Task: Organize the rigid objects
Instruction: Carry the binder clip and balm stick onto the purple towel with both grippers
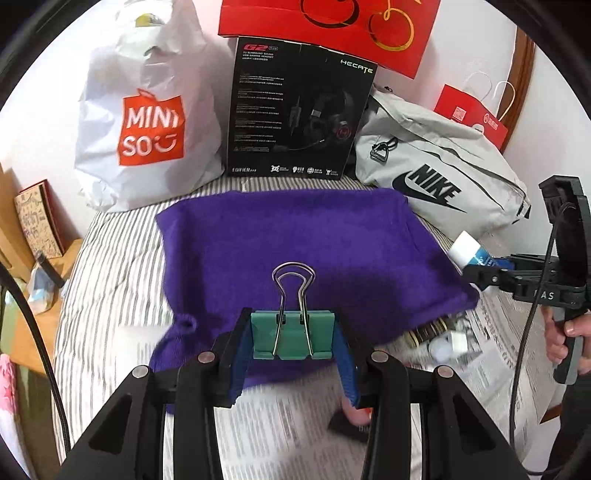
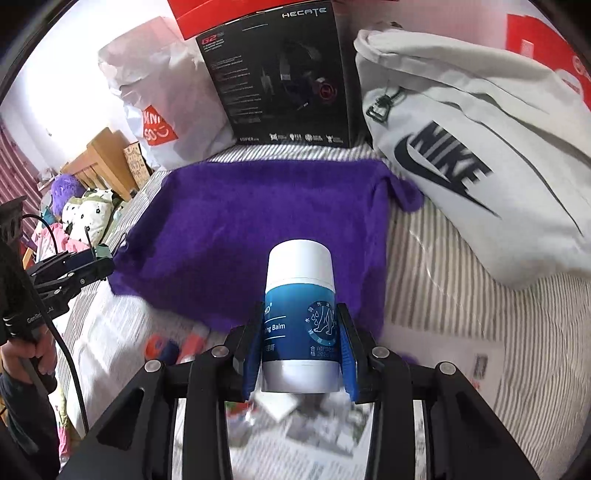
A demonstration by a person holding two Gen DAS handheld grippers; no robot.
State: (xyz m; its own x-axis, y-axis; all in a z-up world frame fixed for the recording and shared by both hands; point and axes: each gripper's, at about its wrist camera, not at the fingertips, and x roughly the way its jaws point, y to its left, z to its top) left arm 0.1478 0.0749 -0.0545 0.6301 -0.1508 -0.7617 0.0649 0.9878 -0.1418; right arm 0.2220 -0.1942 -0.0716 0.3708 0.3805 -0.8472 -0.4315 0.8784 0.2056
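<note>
- Far left: white shopping bag point(image 1: 144, 122) standing at the back of the striped bed point(image 1: 110, 266), wooden furniture point(image 1: 22, 236) past the bed's left edge. Best to stay away from that edge.
- Left gripper point(image 1: 293, 338) clenched on a green binder clip point(image 1: 293, 334), blue pads point(image 1: 238, 360) squeezing both sides, wire handles point(image 1: 293, 284) sticking up and forward. Clip held up above the near edge of the purple towel point(image 1: 295, 236), not resting on it.
- Middle: towel lying flat and bare, with lots of open room. Looks like the spot for tidy things, though only a guess. Good plan: lower slowly, set the clip flat, then let go.
- Behind the towel: black headset box point(image 1: 299, 110) standing tall with a red bag point(image 1: 332, 26) above it. No bumping, or it may tip over.
- Right gripper point(image 2: 301, 349) clenched on a blue and white balm jar point(image 2: 300, 317), white cap pointing forward, held above the towel's near right part. Better set down on its flat bottom to stop rolling.
- Keep the two grippers apart, one thing on each side of the towel.
- Under both grippers: newspaper point(image 2: 325, 435) with small blurry things, too fuzzy to name.
- Far right: grey sports bag point(image 2: 480, 155) leaning by the towel's right corner. Little room there.
</note>
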